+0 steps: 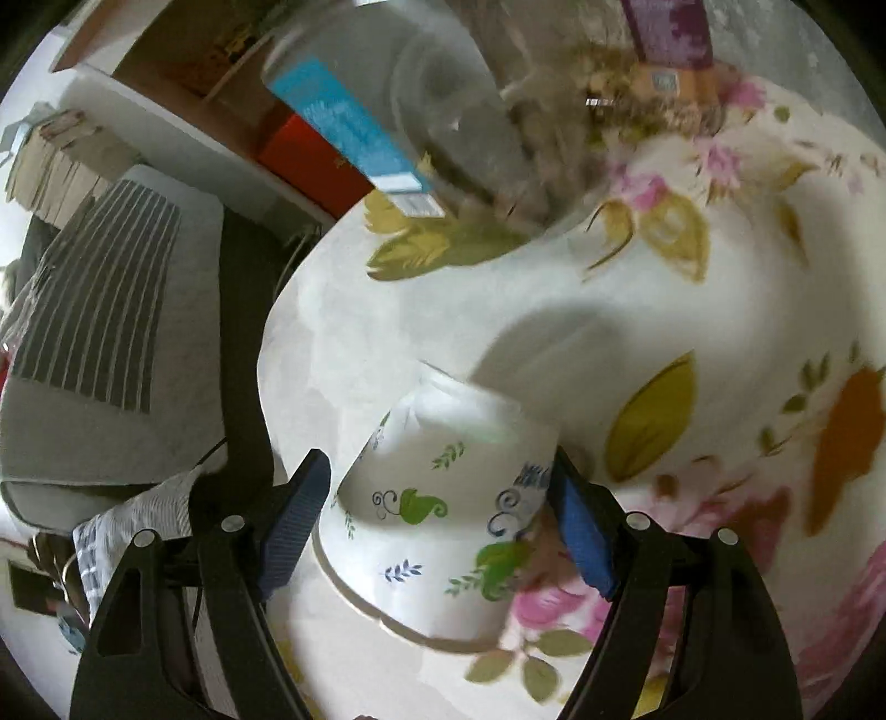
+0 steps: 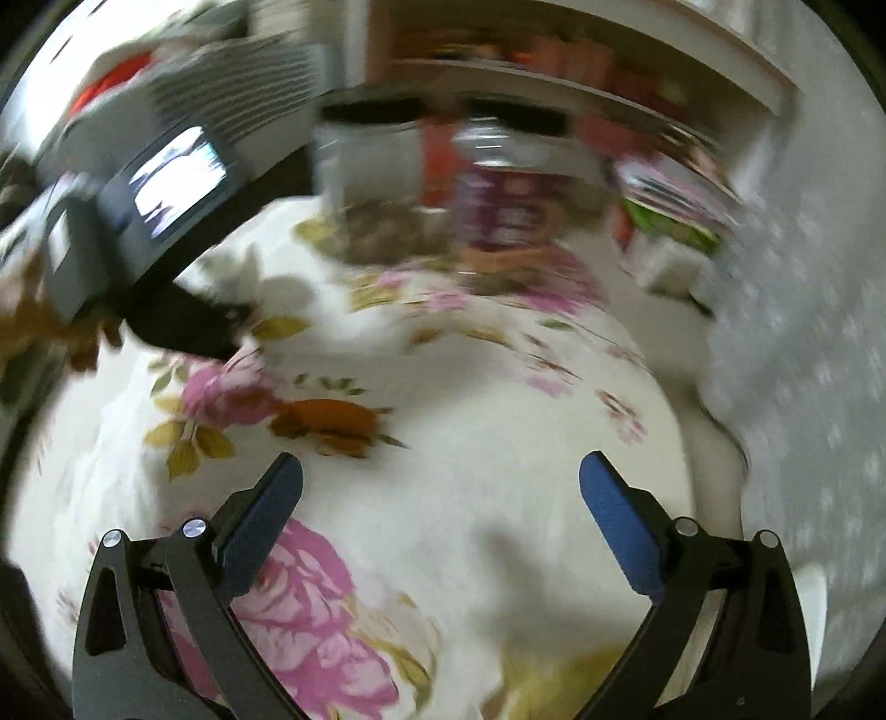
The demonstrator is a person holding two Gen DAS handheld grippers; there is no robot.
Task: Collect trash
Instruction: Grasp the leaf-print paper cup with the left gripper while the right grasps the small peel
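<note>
the paper cup lay tipped on its side on the floral tablecloth, near the table's edge, its rim toward the camera and its base pointing away. beyond the cup, at the far side of the cloth, stood a clear plastic bottle with a blue label, and to the right of that a purple carton, both blurred. past the edge beside the cup sat a chair with a striped grey cushion.

the left gripper straddled the cup with its jaws wide; the right blue ribbed pad met the cup's wall, while the left pad stood just clear. the cup was white, tapered, printed with small green and blue sprigs.

the right gripper hung wide open over bare cloth, holding nothing.
</note>
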